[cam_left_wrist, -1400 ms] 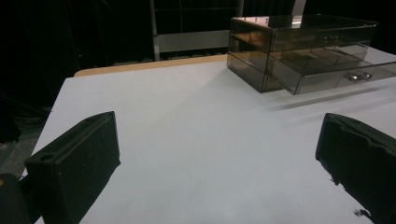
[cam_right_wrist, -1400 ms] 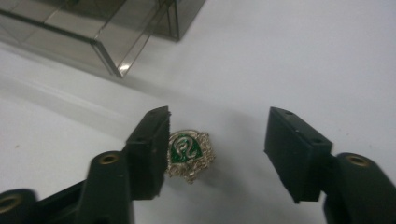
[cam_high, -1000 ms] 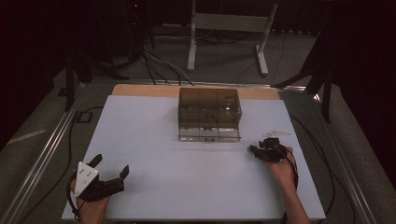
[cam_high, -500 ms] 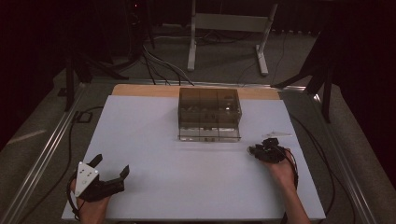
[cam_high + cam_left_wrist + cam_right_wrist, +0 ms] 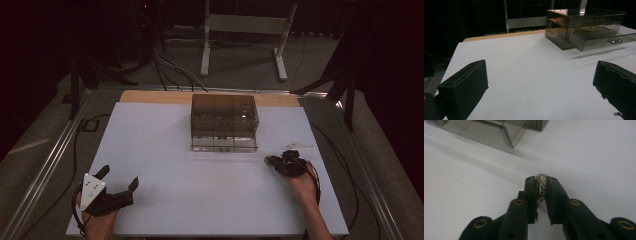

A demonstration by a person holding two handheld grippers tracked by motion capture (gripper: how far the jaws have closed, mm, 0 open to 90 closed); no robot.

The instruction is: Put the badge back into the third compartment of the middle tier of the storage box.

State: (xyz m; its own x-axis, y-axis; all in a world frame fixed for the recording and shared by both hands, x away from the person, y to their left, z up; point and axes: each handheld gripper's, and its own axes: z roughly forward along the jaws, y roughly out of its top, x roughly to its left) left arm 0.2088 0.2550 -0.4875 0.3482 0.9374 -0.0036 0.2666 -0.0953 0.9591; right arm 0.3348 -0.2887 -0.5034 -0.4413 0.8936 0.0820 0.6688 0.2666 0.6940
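two grippers sit over the white table point(image 5: 165, 150): the right gripper point(image 5: 541, 185), whose jaws have just been closing, pinches a small green-and-gold jewel piece point(image 5: 540, 185) near the smoky drawer box point(image 5: 223, 121), while the left gripper point(image 5: 118, 177) rests released, well apart.

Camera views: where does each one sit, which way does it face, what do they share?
High view: above the person's side, looking forward and down on the white table; both hands with left gripper and right gripper.
Left gripper view: rides the left gripper, low over the table, between wide-open jaws.
Right gripper view: rides the right gripper, jaws just closed on a gold, green-stoned piece of jewellery.
Shared: the smoky clear plastic drawer box, lower drawer pulled out.
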